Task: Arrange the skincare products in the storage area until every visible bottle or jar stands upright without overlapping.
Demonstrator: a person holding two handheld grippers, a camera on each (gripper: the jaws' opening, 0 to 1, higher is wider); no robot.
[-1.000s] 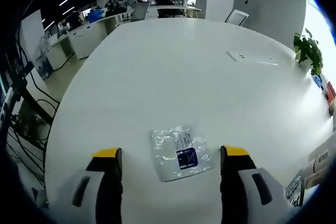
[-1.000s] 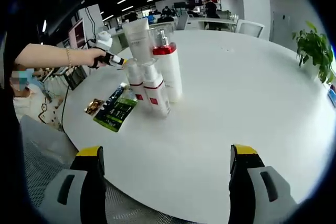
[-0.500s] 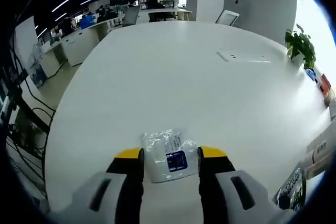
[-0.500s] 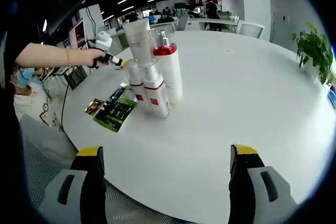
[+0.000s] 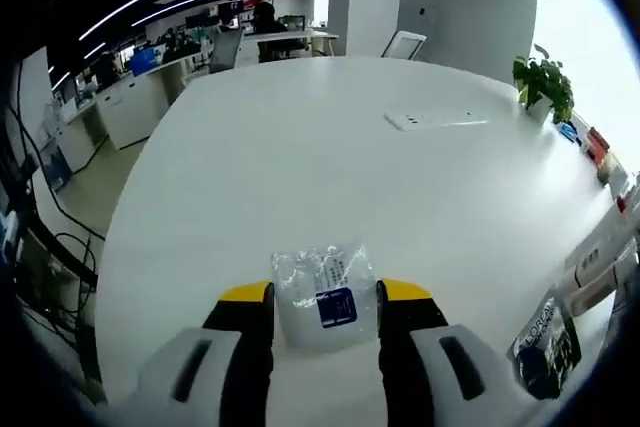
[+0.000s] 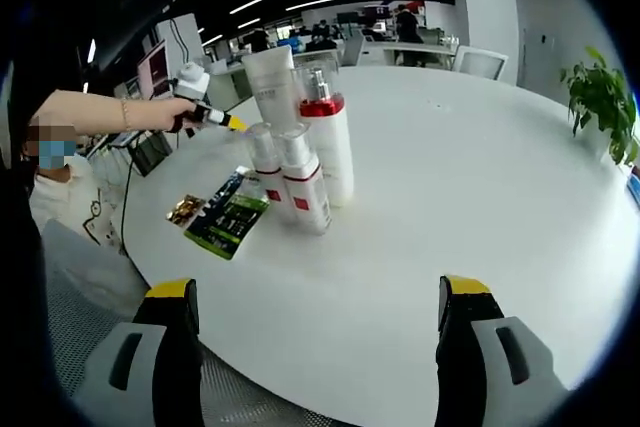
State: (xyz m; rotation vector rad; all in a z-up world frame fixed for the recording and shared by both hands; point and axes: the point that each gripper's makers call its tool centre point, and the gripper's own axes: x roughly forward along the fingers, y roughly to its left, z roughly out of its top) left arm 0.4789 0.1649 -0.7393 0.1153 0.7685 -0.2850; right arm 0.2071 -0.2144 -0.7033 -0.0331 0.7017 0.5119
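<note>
My left gripper [image 5: 325, 293] is shut on a clear sachet [image 5: 322, 292] with a blue label, low over the white table [image 5: 330, 167]. At the right edge of the left gripper view lie white tubes [image 5: 603, 257] and a dark packet [image 5: 544, 351]. My right gripper [image 6: 318, 292] stands open near the table's front edge, nothing between its fingers. Ahead of it several bottles stand upright in a tight group: a tall white tube [image 6: 270, 75], a red-banded pump bottle [image 6: 328, 142] and two small red-banded bottles [image 6: 303, 182]. A green-black packet [image 6: 228, 223] lies flat beside them.
A small gold sachet [image 6: 183, 209] lies left of the packet. A person's hand holds the left gripper [image 6: 196, 105] behind the bottles. A potted plant [image 6: 603, 97] and a socket plate [image 5: 437, 119] sit at the far side. Office desks and chairs stand beyond.
My left gripper's jaws closed on the clear sachet, which now stays between them as that view swings. The right gripper's view has shifted only slightly, and its jaws stay apart.
</note>
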